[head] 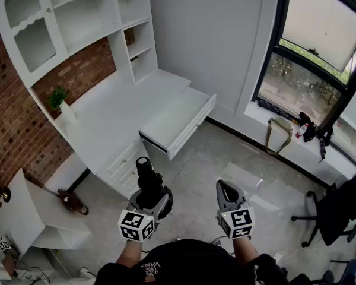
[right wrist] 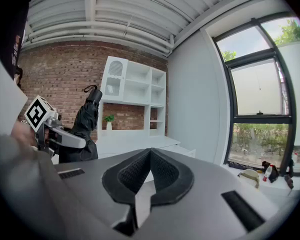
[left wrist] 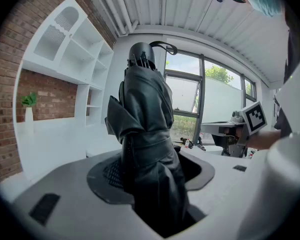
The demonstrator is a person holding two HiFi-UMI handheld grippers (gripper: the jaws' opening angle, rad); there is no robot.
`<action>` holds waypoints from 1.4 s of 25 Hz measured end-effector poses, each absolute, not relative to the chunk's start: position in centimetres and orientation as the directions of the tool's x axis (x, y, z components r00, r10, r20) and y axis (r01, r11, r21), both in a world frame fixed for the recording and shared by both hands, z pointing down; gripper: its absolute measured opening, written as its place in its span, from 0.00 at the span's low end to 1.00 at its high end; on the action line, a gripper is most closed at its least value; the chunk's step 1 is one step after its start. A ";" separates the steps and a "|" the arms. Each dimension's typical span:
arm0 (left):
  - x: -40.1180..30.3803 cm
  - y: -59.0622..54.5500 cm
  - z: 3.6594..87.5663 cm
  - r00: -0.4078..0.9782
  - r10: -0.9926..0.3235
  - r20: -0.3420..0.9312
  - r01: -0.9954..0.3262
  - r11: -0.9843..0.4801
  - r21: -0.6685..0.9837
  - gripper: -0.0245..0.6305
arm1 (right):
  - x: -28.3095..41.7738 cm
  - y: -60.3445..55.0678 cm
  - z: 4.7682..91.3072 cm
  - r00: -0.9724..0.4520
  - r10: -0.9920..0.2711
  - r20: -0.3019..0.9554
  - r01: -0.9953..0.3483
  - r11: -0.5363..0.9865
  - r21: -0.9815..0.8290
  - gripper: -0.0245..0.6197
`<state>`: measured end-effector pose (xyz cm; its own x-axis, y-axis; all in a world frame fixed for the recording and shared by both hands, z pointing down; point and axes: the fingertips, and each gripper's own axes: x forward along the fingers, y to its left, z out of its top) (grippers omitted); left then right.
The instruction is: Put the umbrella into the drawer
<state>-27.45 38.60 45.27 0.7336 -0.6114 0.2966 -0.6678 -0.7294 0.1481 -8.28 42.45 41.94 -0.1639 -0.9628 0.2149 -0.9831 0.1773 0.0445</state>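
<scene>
A black folded umbrella stands between the jaws of my left gripper, which is shut on its lower part. In the left gripper view the umbrella rises upright and tilts slightly, with its handle end on top. The white drawer is pulled out of the desk, ahead of both grippers and above the floor. Its inside shows nothing. My right gripper hovers to the right of the left one, shut with nothing in it. Its pads meet at the tips in the right gripper view, where the umbrella shows at the left.
A white desk with shelves stands against a brick wall, and a small plant in a vase is on it. A low white table is at the left. A window sill with a bag and a black office chair are at the right.
</scene>
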 end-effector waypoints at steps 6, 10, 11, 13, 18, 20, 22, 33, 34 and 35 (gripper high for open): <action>-29.5 38.0 45.2 0.758 -0.587 0.284 -0.641 -0.752 0.153 0.41 | -9.8 42.4 41.4 -0.115 -0.980 0.165 -0.993 0.116 0.000 0.04; -30.1 37.0 45.0 0.763 -0.583 0.279 -0.633 -0.761 0.143 0.41 | -10.4 42.1 41.3 -0.116 -0.980 0.163 -0.993 0.114 -0.020 0.04; -30.0 36.7 45.0 0.763 -0.583 0.278 -0.634 -0.760 0.146 0.41 | -10.3 42.0 41.2 -0.113 -0.980 0.163 -0.994 0.111 -0.023 0.04; -29.6 36.3 45.1 0.764 -0.583 0.276 -0.634 -0.757 0.155 0.41 | -9.7 41.7 41.3 -0.108 -0.981 0.163 -0.994 0.104 -0.033 0.04; -28.6 34.6 45.6 0.755 -0.588 0.290 -0.644 -0.749 0.159 0.41 | -8.1 39.5 42.2 -0.115 -0.977 0.179 -0.992 0.104 -0.070 0.04; -27.8 33.4 45.9 0.746 -0.596 0.298 -0.653 -0.741 0.155 0.41 | -7.5 38.2 42.5 -0.131 -0.975 0.182 -0.990 0.120 -0.072 0.04; -26.7 32.1 46.1 0.736 -0.606 0.300 -0.665 -0.731 0.155 0.41 | -6.4 36.7 42.8 -0.147 -0.972 0.184 -0.988 0.136 -0.071 0.04; -18.3 22.5 46.1 0.668 -0.676 0.312 -0.735 -0.665 0.135 0.41 | 2.9 27.4 43.6 -0.214 -0.955 0.203 -0.976 0.200 -0.087 0.04; -17.5 21.8 46.1 0.661 -0.681 0.314 -0.741 -0.659 0.129 0.41 | 3.7 26.5 43.7 -0.221 -0.954 0.204 -0.974 0.207 -0.088 0.04; -16.8 21.0 46.1 0.654 -0.687 0.317 -0.747 -0.653 0.125 0.41 | 4.6 25.7 43.7 -0.229 -0.952 0.204 -0.973 0.215 -0.089 0.04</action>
<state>-16.75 21.05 46.12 0.6542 -0.6869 0.3165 -0.7466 -0.6534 0.1252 4.58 25.71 43.74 -0.2287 -0.9519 0.2040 -0.9727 0.2146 -0.0886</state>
